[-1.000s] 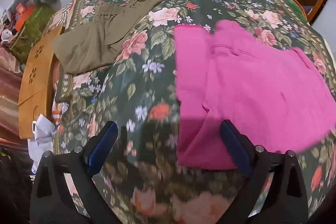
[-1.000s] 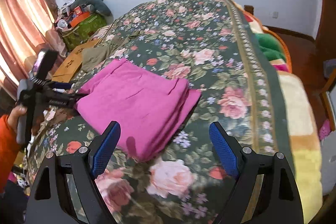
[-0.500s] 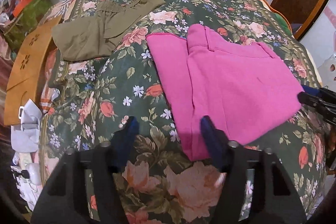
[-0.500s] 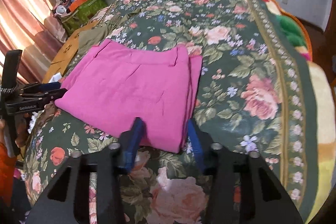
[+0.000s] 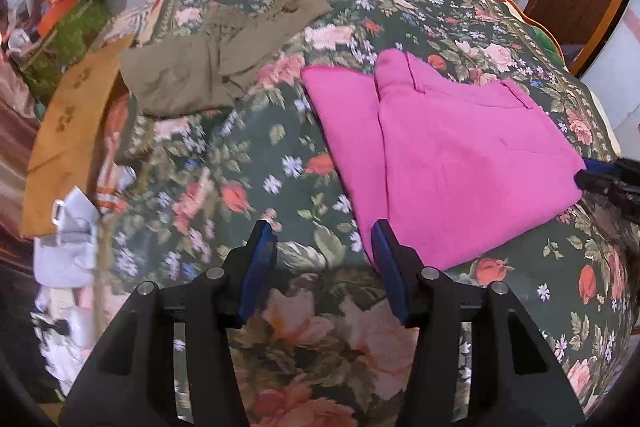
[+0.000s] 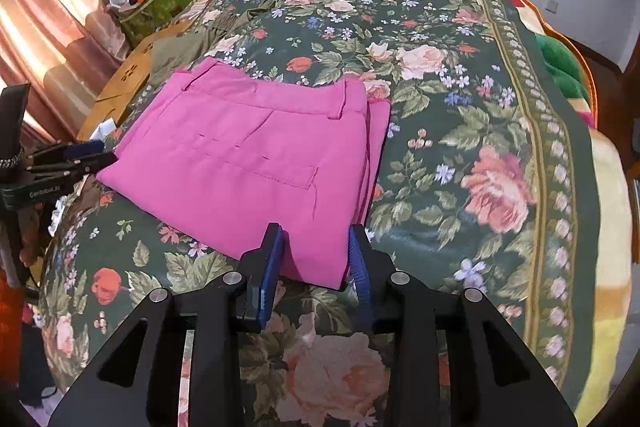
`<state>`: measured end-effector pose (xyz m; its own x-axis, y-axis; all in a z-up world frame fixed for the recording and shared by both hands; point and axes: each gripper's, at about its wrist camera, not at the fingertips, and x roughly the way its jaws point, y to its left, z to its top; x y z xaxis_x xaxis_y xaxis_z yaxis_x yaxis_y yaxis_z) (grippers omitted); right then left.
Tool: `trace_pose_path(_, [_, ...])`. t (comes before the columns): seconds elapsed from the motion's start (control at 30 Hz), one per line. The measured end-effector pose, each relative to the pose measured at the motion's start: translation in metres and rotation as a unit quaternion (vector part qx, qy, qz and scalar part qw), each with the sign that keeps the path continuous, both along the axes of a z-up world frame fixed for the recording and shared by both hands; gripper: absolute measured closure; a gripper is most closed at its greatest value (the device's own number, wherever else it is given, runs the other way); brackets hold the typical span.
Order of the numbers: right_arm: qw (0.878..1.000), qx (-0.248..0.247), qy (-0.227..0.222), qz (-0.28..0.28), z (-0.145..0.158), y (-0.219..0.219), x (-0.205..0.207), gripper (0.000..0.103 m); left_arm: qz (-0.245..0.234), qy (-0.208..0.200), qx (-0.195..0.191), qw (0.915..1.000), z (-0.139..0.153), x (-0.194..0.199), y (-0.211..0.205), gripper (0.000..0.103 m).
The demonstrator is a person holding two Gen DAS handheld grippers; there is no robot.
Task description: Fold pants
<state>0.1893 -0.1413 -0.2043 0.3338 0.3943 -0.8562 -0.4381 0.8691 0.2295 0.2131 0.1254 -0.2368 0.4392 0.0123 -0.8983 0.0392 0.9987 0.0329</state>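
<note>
Pink pants (image 5: 452,155) lie folded flat on the floral bedspread (image 5: 248,163); they also show in the right wrist view (image 6: 256,163), waistband at the far side. My left gripper (image 5: 324,263) is partly open and empty, hovering just off the pants' near left corner. My right gripper (image 6: 314,259) is narrowly open, its jaws on either side of the pants' near corner without pinching it. The left gripper shows at the left in the right wrist view (image 6: 76,157); the right gripper's tips show at the right edge in the left wrist view (image 5: 600,175).
Olive-green pants (image 5: 208,67) lie crumpled at the far left of the bed. A wooden board (image 5: 68,131) and white clothes (image 5: 72,239) sit off the left edge. A green pillow (image 6: 560,63) lies at the right. Curtains (image 6: 44,27) hang at the left.
Both grippers narrowed from wide open and came down lower over the bed toward the pants' near edge. The pants lie flat as before.
</note>
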Motion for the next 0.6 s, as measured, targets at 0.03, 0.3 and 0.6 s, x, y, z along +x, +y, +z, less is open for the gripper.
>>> trace_pose_path(0.03, [1.000,-0.003,-0.005,0.001,0.004,0.001,0.002,0.072,-0.001,-0.007,0.005,1.0000,0.006,0.001,0.000,0.050])
trace_pose_path(0.3, [0.999,-0.005,-0.044,0.025,0.026,0.032,0.023,0.059,-0.025,-0.050,-0.018,0.9982,0.041,0.033,-0.020,0.050])
trace_pose_path(0.6, [0.997,-0.023,-0.012,0.077,-0.005,0.078,0.049,0.053,-0.069,-0.006,-0.011,0.9975,-0.002,0.069,-0.063,0.050])
